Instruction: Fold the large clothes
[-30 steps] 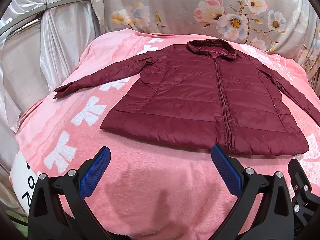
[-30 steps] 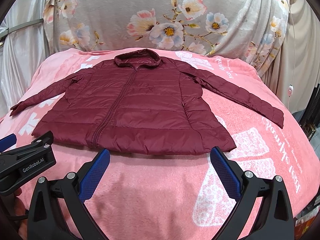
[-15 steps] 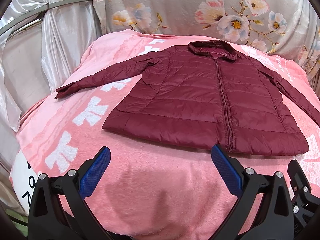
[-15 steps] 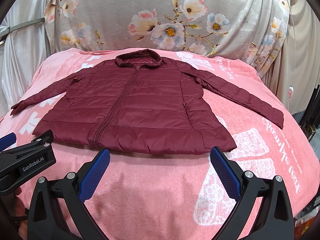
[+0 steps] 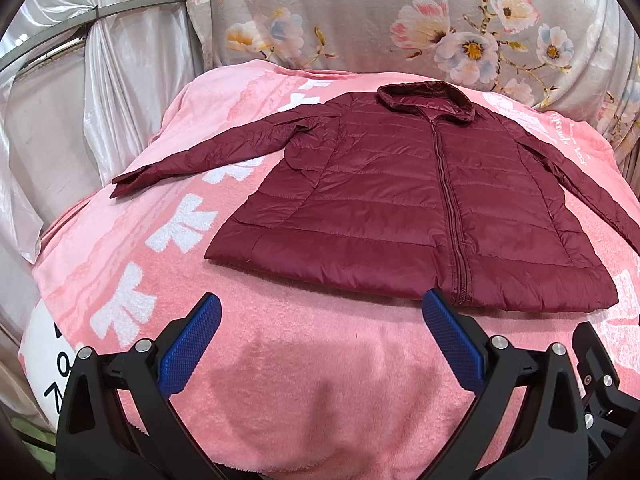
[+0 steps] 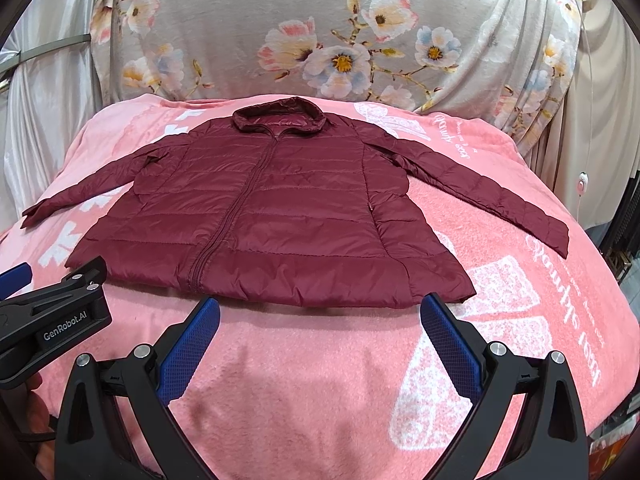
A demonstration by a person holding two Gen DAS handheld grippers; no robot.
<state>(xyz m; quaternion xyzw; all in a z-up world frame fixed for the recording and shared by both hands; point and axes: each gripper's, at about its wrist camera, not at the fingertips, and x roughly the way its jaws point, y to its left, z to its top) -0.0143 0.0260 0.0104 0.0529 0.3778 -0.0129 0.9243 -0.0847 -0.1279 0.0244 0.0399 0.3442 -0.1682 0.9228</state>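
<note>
Both grippers open, poised short of the jacket hem.

My left gripper (image 5: 322, 334) and right gripper (image 6: 320, 334) hover with jaws spread wide, holding nothing, over the pink blanket (image 6: 312, 364). Just beyond lies the maroon jacket (image 6: 272, 208), flat, zipped, front up, sleeves spread outward, hood (image 6: 278, 120) farthest away: laid out so, I judge, for a hem or sleeve grasp.
</note>
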